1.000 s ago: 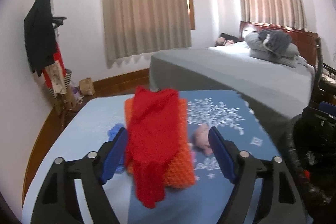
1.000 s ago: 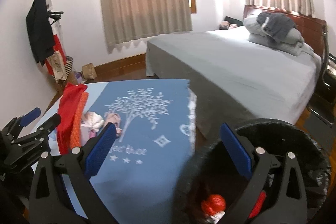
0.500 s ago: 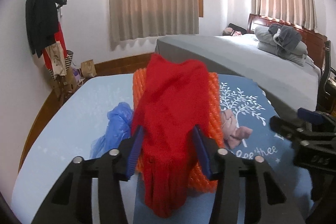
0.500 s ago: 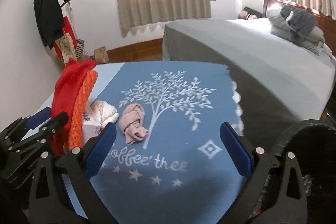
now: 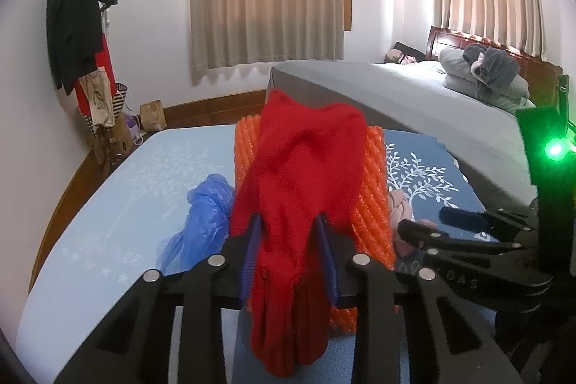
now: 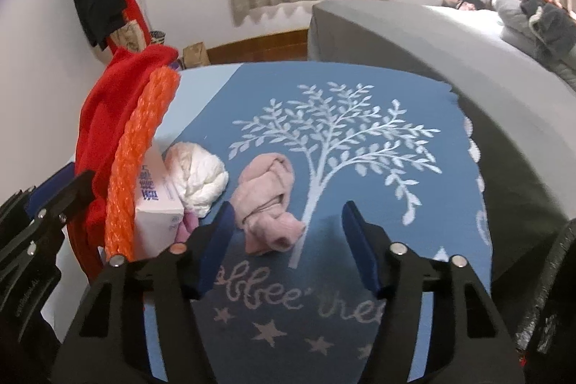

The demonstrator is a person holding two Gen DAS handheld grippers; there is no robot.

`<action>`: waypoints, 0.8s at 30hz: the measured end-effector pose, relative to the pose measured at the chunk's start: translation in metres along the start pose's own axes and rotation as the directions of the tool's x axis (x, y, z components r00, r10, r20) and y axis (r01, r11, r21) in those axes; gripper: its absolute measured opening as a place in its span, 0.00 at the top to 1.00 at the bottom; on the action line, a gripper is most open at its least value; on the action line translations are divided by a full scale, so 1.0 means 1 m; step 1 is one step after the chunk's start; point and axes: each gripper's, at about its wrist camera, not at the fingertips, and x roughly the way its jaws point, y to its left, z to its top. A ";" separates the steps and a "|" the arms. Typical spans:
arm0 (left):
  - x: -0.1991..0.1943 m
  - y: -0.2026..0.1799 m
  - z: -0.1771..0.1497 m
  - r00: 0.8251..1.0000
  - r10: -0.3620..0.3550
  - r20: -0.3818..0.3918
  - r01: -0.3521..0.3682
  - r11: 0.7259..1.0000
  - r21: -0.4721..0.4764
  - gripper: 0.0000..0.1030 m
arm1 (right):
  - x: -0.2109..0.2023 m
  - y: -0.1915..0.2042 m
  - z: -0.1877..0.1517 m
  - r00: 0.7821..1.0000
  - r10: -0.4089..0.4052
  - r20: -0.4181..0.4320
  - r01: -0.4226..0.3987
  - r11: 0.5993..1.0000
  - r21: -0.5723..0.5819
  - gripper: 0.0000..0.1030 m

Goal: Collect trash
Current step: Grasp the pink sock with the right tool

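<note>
**Two hand-held grippers closing over trash on the desk**

Taking the orange mesh sleeve (image 5: 370, 204) as landmark: left of it a crumpled blue plastic bag (image 5: 201, 222) lies on the blue desk (image 5: 108, 204). Draped over the sleeve hangs a red cloth (image 5: 298, 175), and the left hand-held gripper (image 5: 289, 261) is narrowing on it, blue pads against the fabric on both sides. Just right of the sleeve stands a white carton (image 6: 154, 200), then a white wad (image 6: 198, 175), then a pink crumpled tissue (image 6: 270, 204). The right hand-held gripper (image 6: 288, 240) is half wide and closing, its left pad beside the tissue and its right pad apart from it.
</note>
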 end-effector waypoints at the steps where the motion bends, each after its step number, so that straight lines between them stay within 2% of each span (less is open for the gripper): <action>1: -0.001 0.000 0.000 1.000 -0.002 0.001 0.002 1.000 -0.001 0.73 | 0.001 0.001 0.000 1.000 0.004 -0.005 -0.004 1.000 -0.004 0.49; 6: -0.002 0.002 0.002 1.000 -0.008 0.004 0.008 1.000 -0.005 0.78 | 0.007 0.009 0.002 0.998 0.040 -0.039 -0.041 0.999 -0.021 0.64; 11: -0.003 0.002 0.003 1.000 -0.018 0.007 0.018 1.000 -0.007 0.85 | 0.002 0.016 0.001 0.998 0.059 -0.030 -0.061 0.998 -0.035 0.85; 16: -0.009 0.001 0.007 0.999 -0.033 0.018 0.033 0.999 -0.005 0.93 | -0.015 0.009 0.001 0.998 0.065 0.004 -0.065 0.998 -0.005 0.88; 21: -0.012 0.000 0.007 0.999 -0.040 0.029 0.040 0.999 0.005 0.94 | -0.031 0.003 -0.004 0.998 0.064 0.023 -0.064 0.998 0.007 0.88; 24: -0.010 -0.001 0.006 1.000 -0.016 0.026 0.015 1.000 0.021 0.94 | -0.030 0.002 -0.007 0.998 0.061 0.011 -0.061 0.998 -0.003 0.88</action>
